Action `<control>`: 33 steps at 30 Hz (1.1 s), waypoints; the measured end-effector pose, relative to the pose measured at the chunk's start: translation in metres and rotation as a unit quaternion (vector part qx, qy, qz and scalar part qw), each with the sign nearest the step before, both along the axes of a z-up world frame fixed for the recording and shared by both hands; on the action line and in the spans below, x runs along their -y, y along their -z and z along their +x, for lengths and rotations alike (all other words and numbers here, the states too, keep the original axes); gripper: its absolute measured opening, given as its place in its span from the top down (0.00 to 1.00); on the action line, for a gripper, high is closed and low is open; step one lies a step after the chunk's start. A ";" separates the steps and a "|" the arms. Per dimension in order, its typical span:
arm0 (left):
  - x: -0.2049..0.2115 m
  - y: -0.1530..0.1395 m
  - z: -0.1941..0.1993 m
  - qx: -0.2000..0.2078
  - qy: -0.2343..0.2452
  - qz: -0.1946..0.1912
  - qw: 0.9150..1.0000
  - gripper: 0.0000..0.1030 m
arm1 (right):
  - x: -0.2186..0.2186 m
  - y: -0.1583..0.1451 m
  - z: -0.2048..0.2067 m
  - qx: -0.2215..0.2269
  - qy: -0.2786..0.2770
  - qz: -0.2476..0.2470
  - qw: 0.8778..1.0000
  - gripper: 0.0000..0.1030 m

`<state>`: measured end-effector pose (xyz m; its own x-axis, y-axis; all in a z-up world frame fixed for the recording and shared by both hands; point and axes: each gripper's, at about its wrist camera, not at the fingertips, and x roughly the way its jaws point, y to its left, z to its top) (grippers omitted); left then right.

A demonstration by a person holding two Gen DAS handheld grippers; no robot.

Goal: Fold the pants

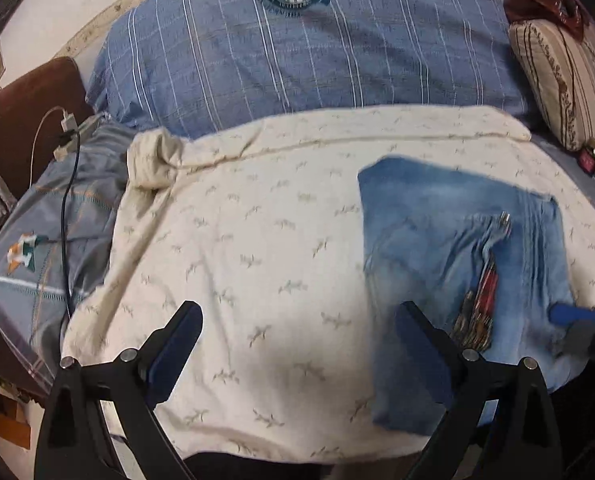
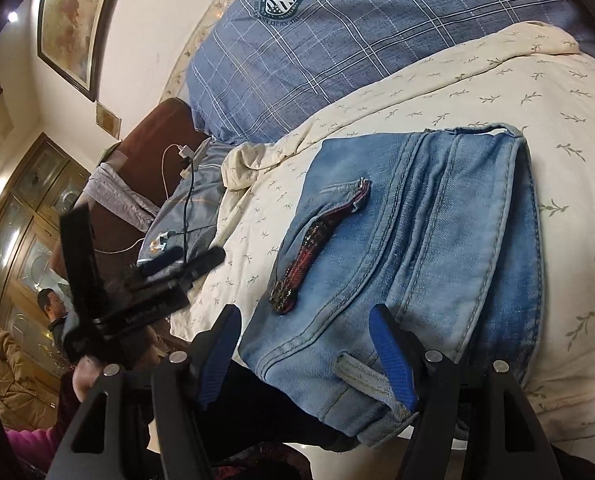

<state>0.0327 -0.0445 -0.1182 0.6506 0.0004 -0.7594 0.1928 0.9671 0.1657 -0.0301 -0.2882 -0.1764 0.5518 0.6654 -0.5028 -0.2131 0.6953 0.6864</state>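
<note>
Light blue jeans [image 1: 453, 264] lie folded in a compact rectangle on the cream blanket [image 1: 257, 240], with a red beaded pocket trim [image 1: 481, 300] facing up. They also show in the right wrist view [image 2: 409, 240]. My left gripper [image 1: 299, 336] is open and empty, hovering above the blanket with its right finger over the jeans' left edge. My right gripper [image 2: 305, 344] is open over the jeans' near waistband corner, holding nothing. The right gripper's tip shows at the left wrist view's right edge [image 1: 577, 320]. The left gripper shows at the left in the right wrist view [image 2: 169, 268].
A blue plaid duvet [image 1: 297, 52] lies behind the blanket. A striped cushion [image 1: 569, 80] is at the back right. Charger cables [image 1: 67, 200] cross a grey pillow [image 1: 57, 240] at the left. A brown headboard [image 2: 153, 144] and a seated person [image 2: 53, 308] are at the left.
</note>
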 end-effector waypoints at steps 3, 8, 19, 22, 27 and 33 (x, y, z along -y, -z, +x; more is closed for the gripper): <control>0.000 0.018 0.001 -0.024 -0.004 0.003 1.000 0.05 | -0.001 0.002 0.002 -0.006 -0.001 -0.003 1.000 0.32; 0.007 0.051 0.006 -0.062 -0.005 0.023 0.998 0.05 | -0.006 0.011 0.008 -0.031 -0.006 -0.024 0.999 0.32; 0.004 0.071 0.011 -0.080 -0.012 0.001 0.997 0.05 | -0.019 0.020 0.017 -0.036 -0.032 -0.074 0.996 0.31; -0.002 0.071 0.013 -0.094 -0.015 -0.016 0.995 0.05 | -0.020 0.018 0.015 -0.032 -0.032 -0.077 0.996 0.32; -0.015 0.053 0.006 -0.077 -0.010 -0.047 0.996 0.05 | 0.001 0.008 0.005 -0.017 -0.001 -0.025 1.000 0.32; -0.029 0.025 0.017 -0.049 -0.014 -0.092 0.994 0.05 | 0.047 0.000 -0.007 0.010 0.103 0.010 0.995 0.32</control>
